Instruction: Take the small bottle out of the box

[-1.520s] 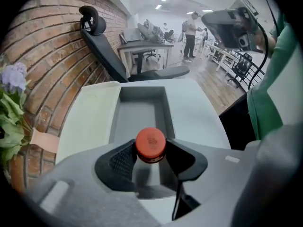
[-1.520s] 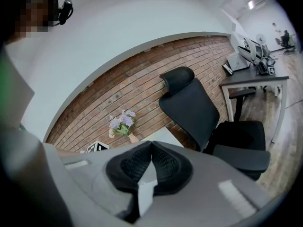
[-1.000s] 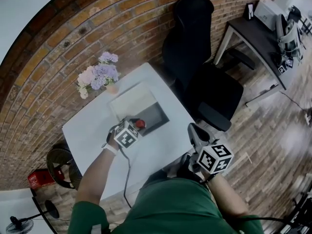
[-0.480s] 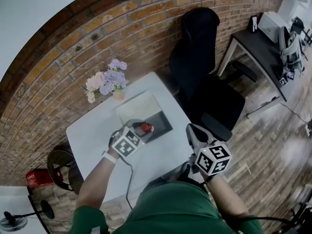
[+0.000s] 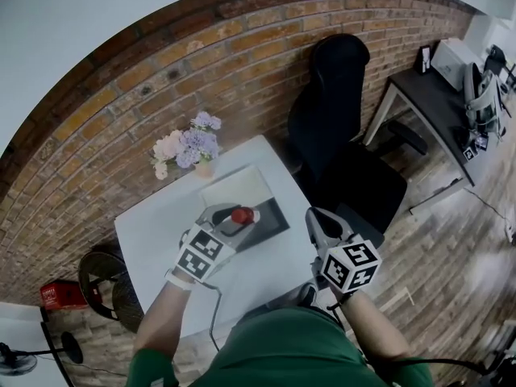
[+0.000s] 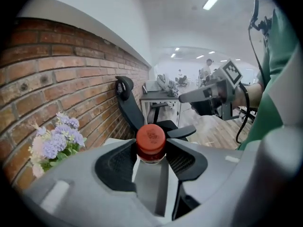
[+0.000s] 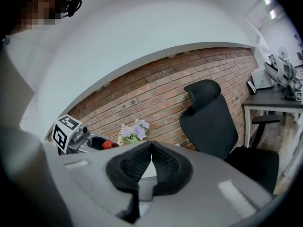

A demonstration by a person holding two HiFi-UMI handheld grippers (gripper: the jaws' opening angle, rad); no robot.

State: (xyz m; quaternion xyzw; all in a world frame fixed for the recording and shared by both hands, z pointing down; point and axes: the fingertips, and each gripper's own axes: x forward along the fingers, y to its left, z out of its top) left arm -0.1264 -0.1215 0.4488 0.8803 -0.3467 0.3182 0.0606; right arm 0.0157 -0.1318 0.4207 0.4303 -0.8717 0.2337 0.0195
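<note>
A small bottle with a red cap (image 5: 242,215) is held upright in my left gripper (image 5: 228,222), just above the near left edge of the open box (image 5: 272,217). The box has a dark inside and a pale lid (image 5: 237,189) folded back. In the left gripper view the two black pads press on the bottle (image 6: 151,142) right under its cap. My right gripper (image 5: 321,222) hovers off the table's right front corner, and its jaws (image 7: 150,144) meet at the tips with nothing between them. In the right gripper view the red cap (image 7: 108,144) shows far left.
The box lies on a small white table (image 5: 153,232) against a brick wall. A pot of pale and purple flowers (image 5: 190,148) stands at the table's back edge. A black office chair (image 5: 348,143) is to the right, a dark desk (image 5: 439,79) beyond it.
My left gripper has risen a little with the bottle, whose cap looks larger and higher over the box. The right gripper has hardly moved.
</note>
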